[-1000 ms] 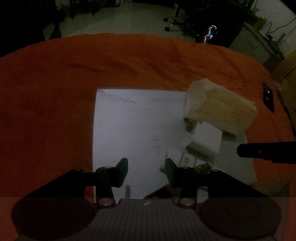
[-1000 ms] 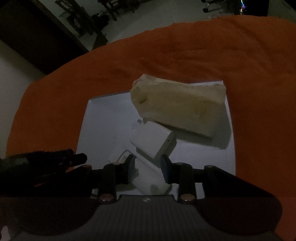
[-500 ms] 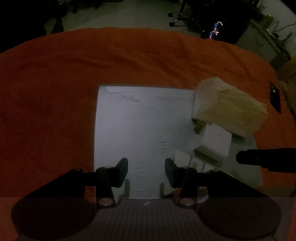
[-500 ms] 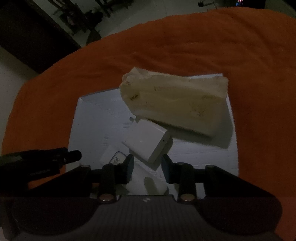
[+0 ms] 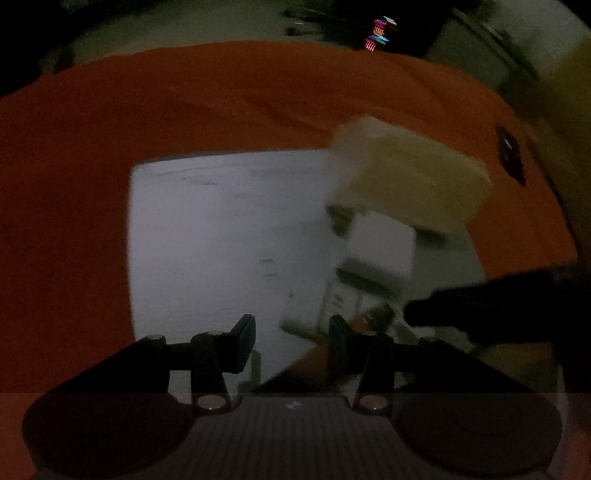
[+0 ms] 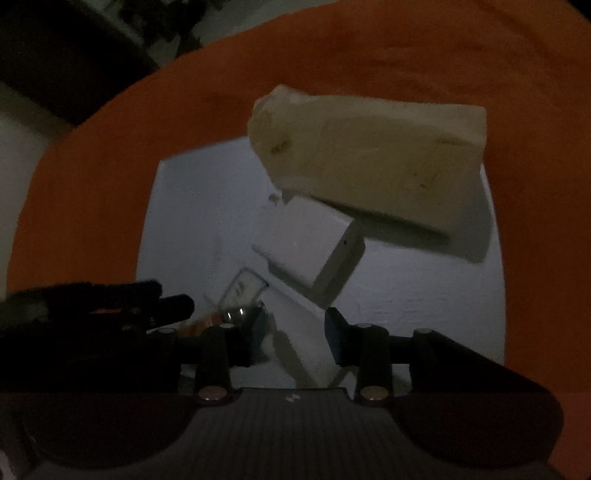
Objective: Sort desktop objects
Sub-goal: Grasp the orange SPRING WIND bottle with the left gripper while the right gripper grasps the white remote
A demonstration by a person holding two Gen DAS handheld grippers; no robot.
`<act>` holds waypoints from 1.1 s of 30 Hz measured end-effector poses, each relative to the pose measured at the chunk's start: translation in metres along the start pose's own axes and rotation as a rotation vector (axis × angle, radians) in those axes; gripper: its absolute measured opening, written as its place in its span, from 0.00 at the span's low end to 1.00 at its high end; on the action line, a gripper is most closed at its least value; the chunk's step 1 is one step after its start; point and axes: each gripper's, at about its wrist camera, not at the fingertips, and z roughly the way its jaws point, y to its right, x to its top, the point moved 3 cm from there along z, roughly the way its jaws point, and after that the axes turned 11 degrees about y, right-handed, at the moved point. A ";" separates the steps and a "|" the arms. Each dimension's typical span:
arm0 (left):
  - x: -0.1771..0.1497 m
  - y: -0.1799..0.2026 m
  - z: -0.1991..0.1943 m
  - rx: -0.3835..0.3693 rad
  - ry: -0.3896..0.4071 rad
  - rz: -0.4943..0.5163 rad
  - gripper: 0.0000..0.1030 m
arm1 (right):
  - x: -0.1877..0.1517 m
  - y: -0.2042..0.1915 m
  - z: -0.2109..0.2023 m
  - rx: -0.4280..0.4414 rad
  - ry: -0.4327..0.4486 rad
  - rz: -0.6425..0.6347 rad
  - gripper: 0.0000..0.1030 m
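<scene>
Both grippers, left (image 5: 291, 339) and right (image 6: 295, 332), tongs apart, holding nothing. Tissue pack (image 6: 369, 166), white box (image 6: 314, 247) piled at white mat (image 5: 221, 240) right edge. Nudge could topple pile.

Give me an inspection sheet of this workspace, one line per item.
Surface: orange cloth under a white board.
Job's things: cream packet, white box, small clear item, crowded on the board.
Clutter: small dark object on the cloth.
Grippers: left gripper and right gripper both open, empty.
Cables: nothing seen.
Surroundings: dim room, coloured lights.
</scene>
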 end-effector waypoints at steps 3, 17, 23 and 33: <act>-0.004 0.009 0.001 -0.036 -0.018 0.079 0.45 | -0.003 -0.001 0.001 0.005 -0.022 -0.041 0.55; -0.022 0.030 0.020 -0.037 -0.115 0.268 0.33 | -0.016 -0.025 0.010 -0.038 -0.106 -0.348 0.58; -0.021 0.026 0.019 -0.057 -0.092 0.223 0.22 | -0.017 -0.036 0.014 -0.043 -0.126 -0.501 0.58; -0.021 -0.004 0.017 -0.038 -0.061 0.135 0.20 | -0.021 -0.046 0.036 -0.058 -0.161 -0.586 0.58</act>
